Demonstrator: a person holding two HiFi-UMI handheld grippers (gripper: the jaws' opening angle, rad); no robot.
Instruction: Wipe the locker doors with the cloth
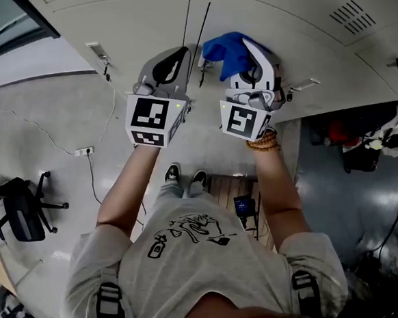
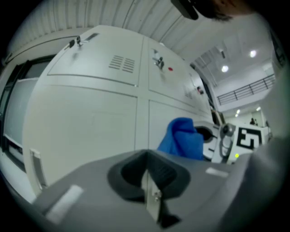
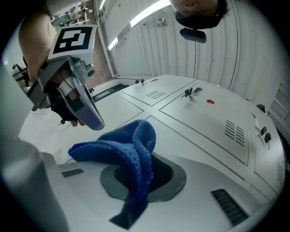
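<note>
My right gripper [image 3: 140, 179] is pinched tight on the blue cloth [image 3: 129, 147]. The cloth is soft, fluffy and very light. It flops and folds over the jaws (one loose bit sticks out to the side and a tail hangs down between them). It won't break. I think it won't slip much either, since it is so fuzzy. The best place to hold it is near the middle, in a bunch, so a fat pad pokes out in front to rub with. That is about how I have it now.

My left gripper [image 2: 147, 176] is closed too, jaws together, with nothing in it.

Both my arms [image 1: 126, 195] reach straight out in front of me, side by side. Both grippers point at the locker doors [image 1: 141, 29], and the left one is just beside the right one. The cloth is up by a door, near the line between two doors. I can't tell if it is touching the door yet.
</note>
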